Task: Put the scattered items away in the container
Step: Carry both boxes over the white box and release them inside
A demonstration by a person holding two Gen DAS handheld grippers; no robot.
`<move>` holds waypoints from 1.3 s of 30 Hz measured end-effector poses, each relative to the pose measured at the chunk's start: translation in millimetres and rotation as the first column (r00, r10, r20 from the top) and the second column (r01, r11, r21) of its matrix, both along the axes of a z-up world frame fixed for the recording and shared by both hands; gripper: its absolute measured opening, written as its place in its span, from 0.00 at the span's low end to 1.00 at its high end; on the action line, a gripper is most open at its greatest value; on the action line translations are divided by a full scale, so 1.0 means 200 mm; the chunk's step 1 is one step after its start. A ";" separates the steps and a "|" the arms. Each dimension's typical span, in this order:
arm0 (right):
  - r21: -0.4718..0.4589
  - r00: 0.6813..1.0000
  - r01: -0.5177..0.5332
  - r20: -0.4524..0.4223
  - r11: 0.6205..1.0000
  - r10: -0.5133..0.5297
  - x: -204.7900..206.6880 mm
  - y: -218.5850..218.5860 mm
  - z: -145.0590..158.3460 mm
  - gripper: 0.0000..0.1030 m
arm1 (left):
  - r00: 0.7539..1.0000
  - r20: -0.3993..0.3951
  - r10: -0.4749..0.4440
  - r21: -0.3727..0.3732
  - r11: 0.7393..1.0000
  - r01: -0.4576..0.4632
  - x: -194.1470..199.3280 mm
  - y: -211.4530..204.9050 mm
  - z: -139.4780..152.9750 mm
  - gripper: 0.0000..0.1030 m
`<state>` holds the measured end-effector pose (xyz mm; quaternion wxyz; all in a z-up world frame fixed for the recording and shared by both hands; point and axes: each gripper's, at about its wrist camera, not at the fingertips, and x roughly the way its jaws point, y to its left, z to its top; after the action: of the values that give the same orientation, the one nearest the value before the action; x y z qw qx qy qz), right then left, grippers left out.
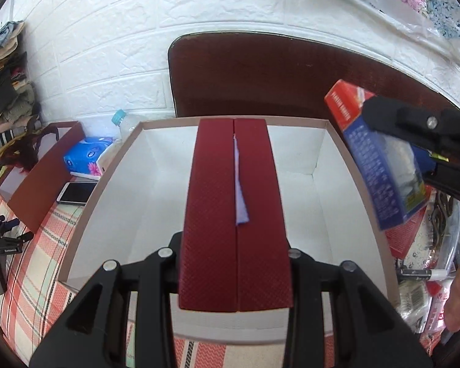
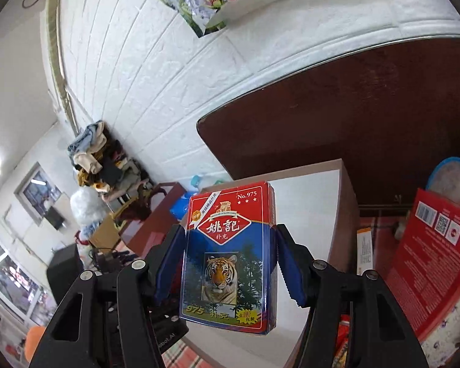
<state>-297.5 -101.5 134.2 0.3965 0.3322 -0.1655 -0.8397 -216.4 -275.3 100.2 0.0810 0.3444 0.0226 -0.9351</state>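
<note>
1. Left wrist view, biggest thing first: the white-lined container [image 1: 294,165], open top, sits on the checked cloth [image 1: 30,276] against the dark headboard [image 1: 260,70]. I use this box as my landmark for everything.
2. Left gripper [image 1: 235,245] is clamped on a long red case [image 1: 235,214], jaws snug on both its sides. The case hangs lengthwise over the middle of the container, not yet resting on the floor as far as I can judge.
3. Right gripper [image 2: 230,263] grips the playing card pack [image 2: 228,257], tiger face up, blue pads [image 2: 286,263] pressed on its long edges, jaws about half closed. In the left view the pack [image 1: 380,159] sits tilted just over the container's right rim.
4. Step in hand, my read: both items go in. I'd lower the case first, flat along one wall, so it doesn't hog the centre.
5. Then I'd bring the pack inward past the right rim before I release it; dropped now, it may catch the edge.
6. I'd level the pack and set it low, no toss.
7. Left of the container: a phone [image 1: 76,192] and a blue tissue pack [image 1: 87,156]. Right of it: mixed clutter, too blurred to name.
</note>
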 end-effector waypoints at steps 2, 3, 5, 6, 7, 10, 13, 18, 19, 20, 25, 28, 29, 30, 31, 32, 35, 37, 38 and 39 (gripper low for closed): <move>0.023 1.000 -0.002 -0.018 1.000 0.002 0.00 -0.02 -0.02 0.59 | 0.999 -0.035 0.030 -0.012 0.999 -0.030 -0.01 0.00 0.01 0.33; 0.026 1.000 -0.003 -0.027 1.000 0.004 0.01 -0.03 -0.04 0.59 | 0.998 -0.037 0.047 -0.020 0.999 -0.047 -0.02 0.00 0.01 0.33; 0.022 0.999 -0.003 -0.035 1.000 0.004 0.02 -0.02 -0.08 0.59 | 0.997 -0.024 0.067 -0.012 0.998 -0.067 -0.07 -0.01 0.00 0.33; 0.027 0.999 -0.010 -0.043 1.000 0.011 0.02 -0.03 -0.10 0.59 | 0.996 -0.026 0.080 -0.001 0.997 -0.080 -0.09 -0.02 0.00 0.33; 0.045 0.999 -0.016 -0.040 0.999 0.018 0.01 -0.04 -0.11 0.59 | 0.995 -0.022 0.094 0.015 0.995 -0.094 -0.11 -0.03 0.00 0.33; 0.045 0.998 -0.050 -0.036 0.998 0.052 -0.01 -0.03 -0.11 0.59 | 0.992 -0.044 0.122 0.060 0.991 -0.119 -0.15 -0.06 -0.01 0.33; 0.035 0.998 -0.041 -0.037 0.999 0.043 -0.03 0.01 -0.11 0.59 | 0.992 -0.033 0.122 0.006 0.993 -0.122 -0.17 -0.03 -0.04 0.33; 0.011 0.998 -0.063 -0.024 0.998 0.063 -0.02 0.00 -0.13 0.60 | 0.984 -0.073 0.161 -0.046 0.985 -0.164 -0.10 -0.03 0.02 0.38; 0.009 0.997 -0.068 -0.023 0.998 0.068 -0.02 0.00 -0.13 0.60 | 0.981 -0.089 0.172 -0.056 0.983 -0.177 -0.08 -0.03 0.04 0.48; 0.001 0.997 -0.075 -0.026 0.997 0.075 -0.01 -0.01 -0.12 0.60 | 0.978 -0.108 0.179 -0.059 0.981 -0.186 -0.06 -0.04 0.06 0.55; 0.012 0.996 -0.078 -0.040 0.997 0.078 0.00 -0.03 -0.12 0.66 | 0.974 -0.127 0.187 -0.047 0.980 -0.195 -0.03 -0.06 0.08 0.56; 0.004 0.997 -0.071 -0.034 0.997 0.071 0.00 -0.02 -0.12 0.74 | 0.978 -0.107 0.181 -0.052 0.981 -0.187 -0.04 -0.06 0.07 0.56; -0.001 0.997 -0.067 -0.034 0.998 0.066 -0.01 -0.02 -0.12 0.74 | 0.979 -0.102 0.177 -0.051 0.982 -0.183 -0.06 -0.07 0.06 0.56; -0.004 0.997 -0.063 -0.034 0.998 0.062 -0.01 -0.01 -0.12 0.74 | 0.980 -0.100 0.175 -0.050 0.982 -0.181 -0.07 -0.07 0.05 0.56; -0.007 0.998 -0.060 -0.033 0.998 0.060 -0.01 0.00 -0.12 0.74 | 0.980 -0.100 0.171 -0.048 0.983 -0.177 -0.07 -0.06 0.05 0.58; -0.013 0.998 -0.055 -0.031 0.998 0.055 -0.02 0.01 -0.12 0.75 | 0.981 -0.101 0.167 -0.046 0.984 -0.172 -0.07 -0.06 0.04 0.61; -0.037 0.999 -0.041 -0.011 0.998 0.041 -0.02 0.06 -0.11 0.84 | 0.983 -0.113 0.146 -0.043 0.988 -0.151 -0.08 -0.03 0.04 0.70; -0.056 0.999 -0.029 0.019 0.998 0.030 -0.03 0.09 -0.10 0.85 | 0.985 -0.119 0.126 -0.029 0.991 -0.130 -0.08 -0.02 0.05 0.71; -0.069 0.999 -0.026 0.026 0.997 0.028 -0.04 0.11 -0.10 0.85 | 0.986 -0.121 0.116 -0.020 0.993 -0.119 -0.09 -0.01 0.05 0.71; -0.081 1.000 -0.018 0.024 0.997 0.020 -0.04 0.14 -0.09 0.85 | 0.987 -0.125 0.102 -0.012 0.994 -0.104 -0.09 0.01 0.06 0.71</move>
<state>-305.0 -73.2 117.1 0.4154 0.3279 -0.2012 -0.8243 -233.6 -274.3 111.8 0.1309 0.2829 0.0370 -0.9494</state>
